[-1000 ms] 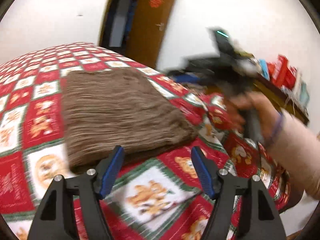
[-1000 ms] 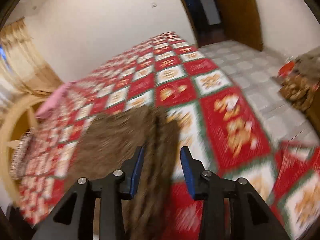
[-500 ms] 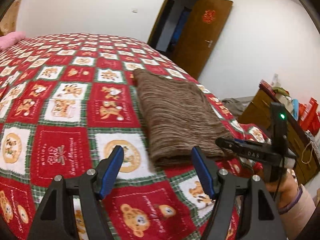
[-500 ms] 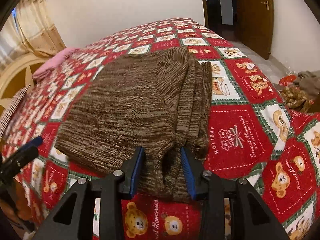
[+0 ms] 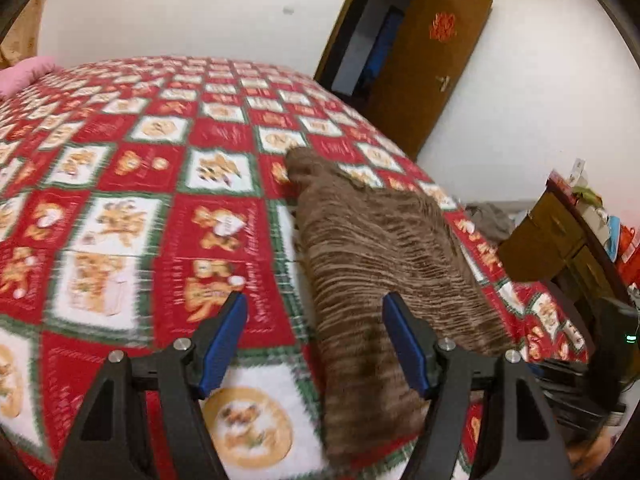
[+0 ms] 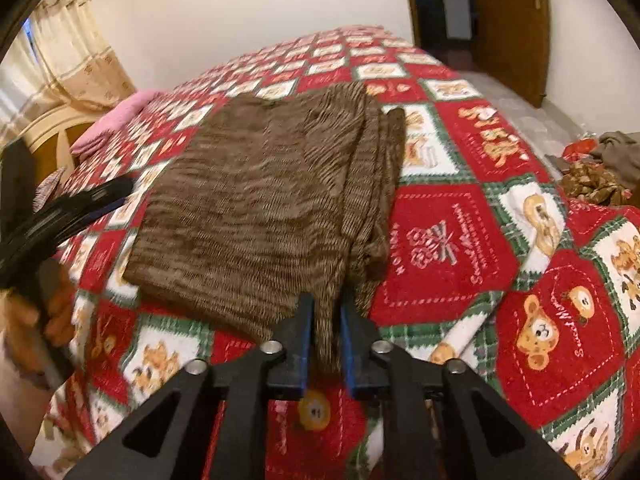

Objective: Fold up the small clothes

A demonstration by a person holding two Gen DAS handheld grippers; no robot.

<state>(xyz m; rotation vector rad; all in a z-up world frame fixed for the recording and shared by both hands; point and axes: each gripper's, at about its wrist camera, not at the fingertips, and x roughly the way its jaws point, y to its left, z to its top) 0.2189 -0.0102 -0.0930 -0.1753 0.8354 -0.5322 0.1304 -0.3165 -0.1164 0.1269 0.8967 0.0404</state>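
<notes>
1. The brown garment [image 6: 260, 200] lies on the bed [image 6: 480, 240], on its red patchwork quilt, near the front edge. It is already doubled into a rough rectangle, with several layers stacked along its right side.
2. The right gripper [image 6: 325, 312] is closed on the garment's near right corner; a strip of knit fabric is pinched between its blue pads.
3. The left gripper [image 5: 314, 340] has its jaws spread wide and holds nothing. In its own view the near left part of the garment sits between the fingers, closer to the right one, but I cannot tell whether it touches the cloth.
4. Judged from this, the step in hand is taking hold of the near edge with both grippers for another fold, or a tidy-up of the stack.
5. The next move calls for the left gripper to settle over the near left corner and close through all layers, level with the right one.
6. Then both should lift together, so the stacked layers do not slide apart.
</notes>
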